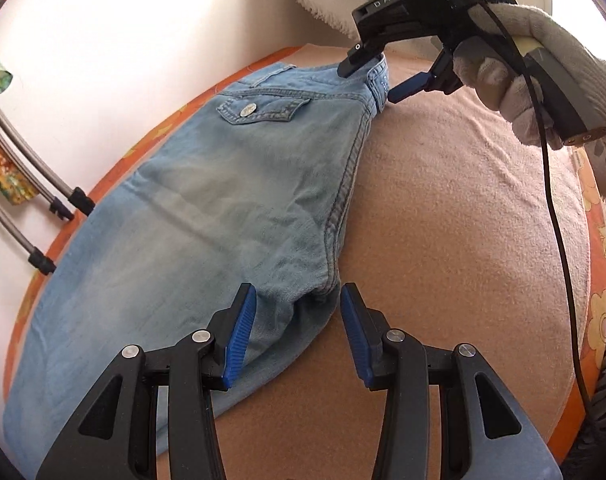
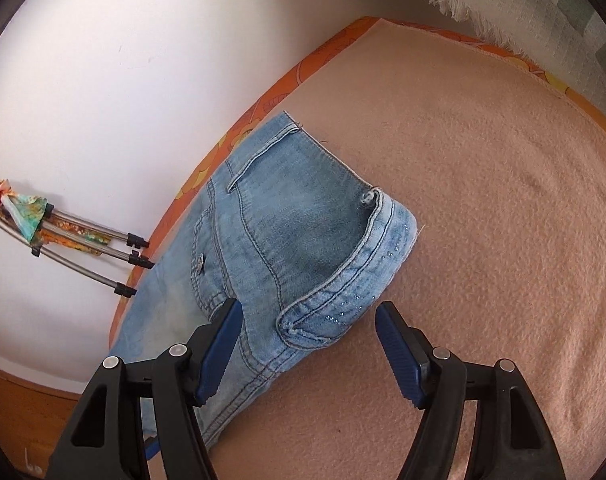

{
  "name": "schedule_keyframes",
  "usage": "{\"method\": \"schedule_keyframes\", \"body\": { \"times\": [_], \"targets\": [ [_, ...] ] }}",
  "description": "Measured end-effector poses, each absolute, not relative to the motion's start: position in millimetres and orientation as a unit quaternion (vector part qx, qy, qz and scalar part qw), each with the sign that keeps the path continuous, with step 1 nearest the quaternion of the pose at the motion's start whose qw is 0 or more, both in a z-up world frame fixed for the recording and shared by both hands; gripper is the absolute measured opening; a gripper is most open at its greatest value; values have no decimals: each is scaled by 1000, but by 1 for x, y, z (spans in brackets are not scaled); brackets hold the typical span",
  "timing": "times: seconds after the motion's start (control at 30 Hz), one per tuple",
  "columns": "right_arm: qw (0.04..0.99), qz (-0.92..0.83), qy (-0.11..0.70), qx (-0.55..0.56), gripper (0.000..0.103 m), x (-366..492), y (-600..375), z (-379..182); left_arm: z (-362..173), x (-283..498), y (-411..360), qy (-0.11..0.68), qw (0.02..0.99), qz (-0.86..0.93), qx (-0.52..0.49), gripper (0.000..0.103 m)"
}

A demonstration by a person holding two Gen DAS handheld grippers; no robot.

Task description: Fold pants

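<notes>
Left gripper point(image 1: 299, 334) is hovering nearest the camera, its fingers point(image 1: 239, 336) spread apart and holding nothing, straddling the crotch seam of the jeans point(image 1: 207, 200). The jeans are lying folded lengthwise on a pink blanket point(image 1: 463, 220) covering the bed, along its wall-side edge. Farther on, the right gripper point(image 1: 369, 76), carried by a gloved hand point(image 1: 515, 92), is sitting at the waistband point(image 2: 359, 292), its fingers point(image 2: 219, 344) also apart, one over the denim and one over the blanket, gripping nothing. Beyond, metal rods point(image 2: 91, 256) are leaning against the white wall point(image 1: 123, 40), and a fringed cloth point(image 2: 483, 4) is hanging at the bed's far end.
</notes>
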State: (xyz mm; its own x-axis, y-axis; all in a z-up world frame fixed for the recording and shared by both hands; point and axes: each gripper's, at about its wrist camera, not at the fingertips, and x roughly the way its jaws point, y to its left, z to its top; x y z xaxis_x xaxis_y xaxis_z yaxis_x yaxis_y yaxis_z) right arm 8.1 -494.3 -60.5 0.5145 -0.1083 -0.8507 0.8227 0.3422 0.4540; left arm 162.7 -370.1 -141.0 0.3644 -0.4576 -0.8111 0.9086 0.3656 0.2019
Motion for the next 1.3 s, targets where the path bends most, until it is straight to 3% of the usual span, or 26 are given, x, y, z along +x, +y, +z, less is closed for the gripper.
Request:
{"method": "schedule_keyframes", "body": {
  "times": [0.13, 0.23, 0.27, 0.3, 0.4, 0.57, 0.7, 0.77, 0.83, 0.93, 1.0, 1.3],
  "targets": [
    [721, -331, 357, 494, 71, 12, -502, -68, -149, 161, -369, 331, 750, -459, 343, 43],
    [720, -341, 364, 482, 46, 20, -504, -70, -148, 165, -368, 334, 748, -466, 334, 39],
    [723, -343, 363, 477, 39, 22, -504, -70, -148, 169, -367, 337, 750, -467, 326, 23],
    [727, -342, 361, 473, 33, 24, -503, -69, -149, 173, -367, 344, 748, -470, 318, 15],
    [750, -337, 353, 446, 22, 29, -498, -54, -138, 183, -360, 358, 749, -487, 271, 9],
    [816, -341, 342, 316, 15, 45, -473, -1, -125, 179, -354, 342, 749, -508, 253, 9],
    [802, -366, 383, 277, 15, 50, -467, -16, -142, 190, -361, 387, 728, -513, 239, 11],
    [792, -381, 405, 253, 15, 50, -467, -30, -146, 186, -363, 391, 724, -514, 243, 23],
    [781, -385, 417, 261, 15, 44, -472, -43, -143, 178, -364, 383, 721, -517, 257, 28],
    [772, -385, 434, 259, 23, 37, -475, -45, -130, 173, -355, 368, 726, -518, 264, 29],
    [773, -399, 437, 230, 40, 36, -469, -35, -118, 180, -341, 365, 739, -509, 247, 30],
    [821, -361, 413, 156, 42, 55, -422, 27, -66, 208, -235, 336, 819, -423, 192, 31]
  ]
}}
